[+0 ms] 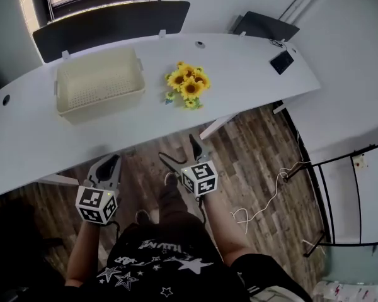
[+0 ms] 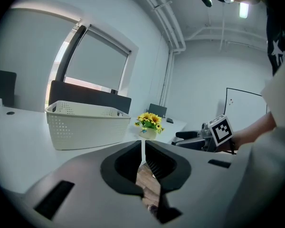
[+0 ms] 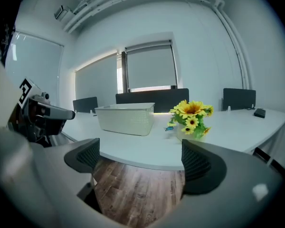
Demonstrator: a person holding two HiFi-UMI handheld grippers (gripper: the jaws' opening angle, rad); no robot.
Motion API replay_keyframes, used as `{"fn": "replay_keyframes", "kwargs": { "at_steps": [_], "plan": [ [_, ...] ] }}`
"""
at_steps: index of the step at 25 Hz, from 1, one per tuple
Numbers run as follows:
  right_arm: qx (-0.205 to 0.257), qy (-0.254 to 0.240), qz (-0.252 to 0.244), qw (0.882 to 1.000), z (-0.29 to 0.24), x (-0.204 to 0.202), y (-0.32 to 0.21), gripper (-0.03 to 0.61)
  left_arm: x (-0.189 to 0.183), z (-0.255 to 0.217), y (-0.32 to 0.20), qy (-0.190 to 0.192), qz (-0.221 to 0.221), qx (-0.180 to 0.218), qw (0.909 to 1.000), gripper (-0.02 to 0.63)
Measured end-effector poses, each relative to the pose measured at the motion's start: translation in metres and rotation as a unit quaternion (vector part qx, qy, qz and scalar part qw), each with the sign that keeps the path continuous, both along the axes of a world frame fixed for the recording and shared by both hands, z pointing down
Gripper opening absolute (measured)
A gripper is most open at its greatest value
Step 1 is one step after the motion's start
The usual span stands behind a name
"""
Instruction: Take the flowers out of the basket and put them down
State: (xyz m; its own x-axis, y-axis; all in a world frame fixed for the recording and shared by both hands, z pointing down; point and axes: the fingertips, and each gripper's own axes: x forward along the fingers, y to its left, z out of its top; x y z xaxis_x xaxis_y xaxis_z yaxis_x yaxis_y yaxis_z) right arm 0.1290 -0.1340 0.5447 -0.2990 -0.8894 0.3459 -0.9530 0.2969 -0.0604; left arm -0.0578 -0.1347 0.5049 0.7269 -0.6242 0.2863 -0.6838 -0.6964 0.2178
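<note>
Head view: the flowers stand on the desk, well ahead of the left claw and the right claw; left gripper view: left claw pressed together, empty; right gripper view: right claw spread, empty; these flowers, likely light and fragile, seem best pinched low at the base.

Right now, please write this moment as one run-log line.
sunflowers: on table beside basket | left gripper: shut, empty | right gripper: open, empty

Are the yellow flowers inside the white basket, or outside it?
Outside. The flowers stand upright on the table, to the right of the basket and apart from it; the basket looks empty.
</note>
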Motion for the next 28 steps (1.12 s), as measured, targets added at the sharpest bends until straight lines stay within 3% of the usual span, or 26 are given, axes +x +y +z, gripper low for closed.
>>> {"fn": "replay_keyframes", "kwargs": {
  "at_steps": [6, 7, 11, 14, 18, 23, 28],
  "plan": [
    [0.027, -0.003, -0.006, 1.0, -0.029, -0.019, 0.005, 0.468, -0.015, -0.017, 0.007, 0.015, -0.008, 0.023, 0.9996, 0.031],
    [0.036, 0.001, 0.005, 0.999, -0.034, -0.016, 0.005, 0.423, -0.017, -0.019, 0.009, 0.02, -0.013, 0.024, 0.9994, 0.03],
    [0.06, 0.009, 0.069, 0.996, -0.047, 0.005, 0.01, 0.094, -0.022, -0.021, 0.023, 0.027, -0.029, 0.028, 0.9988, 0.031],
    [0.069, 0.002, 0.092, 0.993, -0.046, 0.017, 0.023, 0.005, -0.018, -0.016, 0.034, 0.024, -0.034, 0.026, 0.9988, 0.031],
    [0.065, -0.018, 0.076, 0.995, -0.043, 0.024, 0.048, 0.003, -0.003, -0.018, 0.056, 0.019, -0.043, 0.028, 0.9985, 0.03],
    [0.069, -0.01, 0.027, 0.997, -0.053, 0.02, 0.086, 0.003, 0.016, -0.032, 0.093, 0.021, -0.06, 0.043, 0.9971, 0.031],
    [0.102, -0.025, -0.028, 0.994, -0.08, 0.006, 0.133, 0.002, 0.029, -0.035, 0.137, 0.023, -0.084, 0.043, 0.9953, 0.029]
  ]
}}
